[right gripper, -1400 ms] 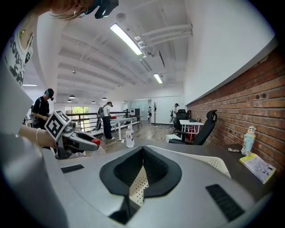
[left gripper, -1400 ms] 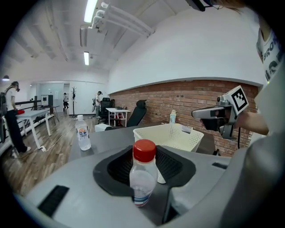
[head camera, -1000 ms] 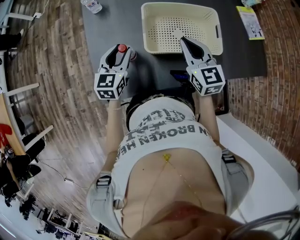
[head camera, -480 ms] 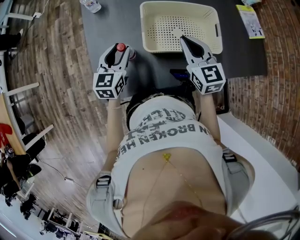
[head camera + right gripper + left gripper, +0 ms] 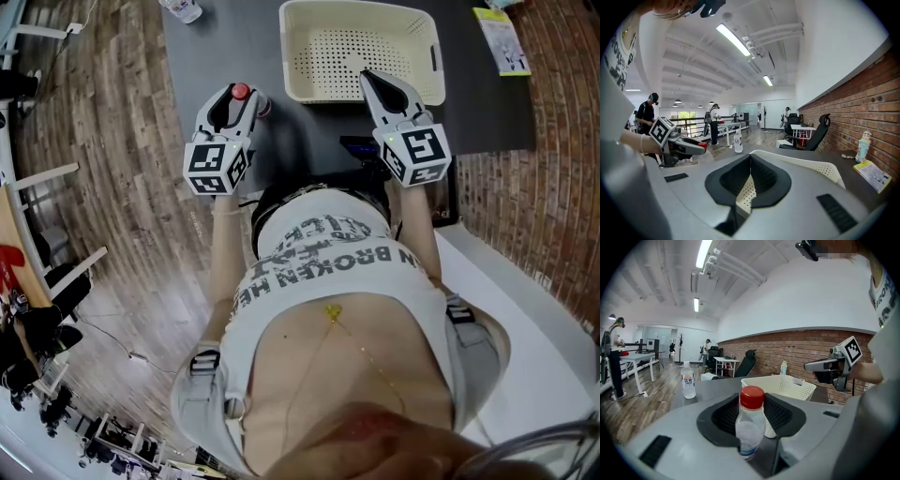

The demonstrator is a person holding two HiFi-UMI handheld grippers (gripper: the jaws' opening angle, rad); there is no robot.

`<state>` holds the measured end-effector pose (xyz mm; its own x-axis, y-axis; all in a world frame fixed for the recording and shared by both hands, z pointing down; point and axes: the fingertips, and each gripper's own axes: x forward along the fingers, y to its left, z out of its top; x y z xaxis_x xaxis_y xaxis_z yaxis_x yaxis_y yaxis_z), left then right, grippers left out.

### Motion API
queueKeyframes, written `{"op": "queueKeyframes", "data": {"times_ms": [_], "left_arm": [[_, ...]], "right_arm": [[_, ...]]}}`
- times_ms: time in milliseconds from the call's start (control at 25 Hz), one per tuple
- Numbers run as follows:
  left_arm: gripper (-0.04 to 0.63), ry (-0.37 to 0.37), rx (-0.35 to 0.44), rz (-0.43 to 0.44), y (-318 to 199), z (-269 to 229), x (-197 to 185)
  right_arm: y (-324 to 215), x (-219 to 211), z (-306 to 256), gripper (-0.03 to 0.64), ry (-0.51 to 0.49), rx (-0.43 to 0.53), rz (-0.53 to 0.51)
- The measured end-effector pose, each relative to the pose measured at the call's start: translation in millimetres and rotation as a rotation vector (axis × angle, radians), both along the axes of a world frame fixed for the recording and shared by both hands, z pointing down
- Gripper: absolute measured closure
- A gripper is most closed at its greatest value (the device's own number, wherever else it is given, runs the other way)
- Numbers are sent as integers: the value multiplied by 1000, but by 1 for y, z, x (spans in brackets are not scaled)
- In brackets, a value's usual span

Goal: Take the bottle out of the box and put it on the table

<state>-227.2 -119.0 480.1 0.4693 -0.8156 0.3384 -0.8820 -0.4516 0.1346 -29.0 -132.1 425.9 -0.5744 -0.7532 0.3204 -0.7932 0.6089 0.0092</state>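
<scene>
Bright ceiling tubes [image 5: 733, 40] light sharp, fisheye-bent views evenly.

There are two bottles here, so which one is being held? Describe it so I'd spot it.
At the dark table, left of the cream basket, find the left gripper. The bottle sits between its jaws: clear, with a red cap, whereas the other bottle, standing at the table's far corner, has a white cap.

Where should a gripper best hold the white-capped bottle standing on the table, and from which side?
Probably around the labelled middle of the white-capped bottle, coming level from the near side: it stands upright and alone on the table, and its round body is slim.
</scene>
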Motion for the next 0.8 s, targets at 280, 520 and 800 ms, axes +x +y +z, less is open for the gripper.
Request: {"op": "queueKeyframes", "data": {"times_ms": [280,520,800], "left_arm": [[437,3,3,-2,0,0,-1],[437,10,4,-5,0,0,-1],[437,20,9,-10,-2,0,-1]], "right_arm": [[0,0,2,607,1,-3,0],[1,1,2,607,2,-4,4],[1,5,3,607,5,-4,13]]}}
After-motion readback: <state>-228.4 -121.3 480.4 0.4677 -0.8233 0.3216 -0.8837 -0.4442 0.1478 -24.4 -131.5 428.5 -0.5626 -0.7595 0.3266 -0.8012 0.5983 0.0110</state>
